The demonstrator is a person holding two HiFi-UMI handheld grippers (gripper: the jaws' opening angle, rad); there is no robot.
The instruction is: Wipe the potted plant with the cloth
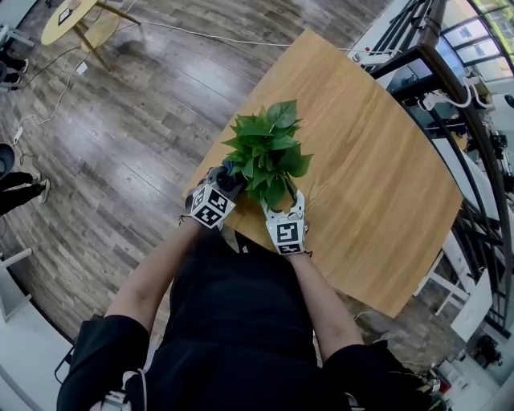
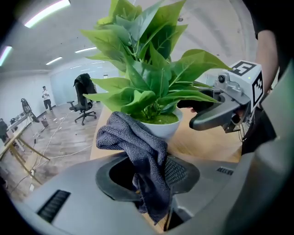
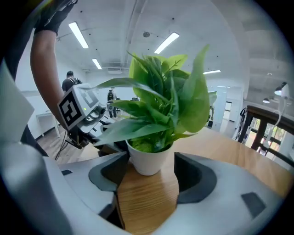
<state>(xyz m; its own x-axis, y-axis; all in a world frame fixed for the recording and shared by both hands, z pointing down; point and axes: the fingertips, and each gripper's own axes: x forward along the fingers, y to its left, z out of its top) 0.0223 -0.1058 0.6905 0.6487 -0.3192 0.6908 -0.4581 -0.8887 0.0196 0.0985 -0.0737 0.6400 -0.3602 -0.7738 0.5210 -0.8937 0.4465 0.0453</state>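
A potted plant point(image 1: 269, 148) with broad green leaves stands in a small white pot point(image 3: 149, 158) near the front edge of the wooden table point(image 1: 361, 160). My left gripper point(image 1: 223, 186) is shut on a dark grey cloth point(image 2: 138, 147), which bunches up against the pot's point(image 2: 161, 127) left side under the leaves. In the right gripper view my right gripper point(image 3: 149, 173) is open, with the pot standing between its two jaws. The left jaw is close against the pot wall and the right jaw stands apart from it. From the head view, leaves hide the pot and the right gripper's point(image 1: 289, 201) tips.
The table's near edge point(image 1: 241, 233) lies right under both grippers. A dark metal railing point(image 1: 474, 144) runs along the right. A round yellow table point(image 1: 76, 20) and cables lie on the wood floor far left. An office chair point(image 2: 82, 98) and people stand far off.
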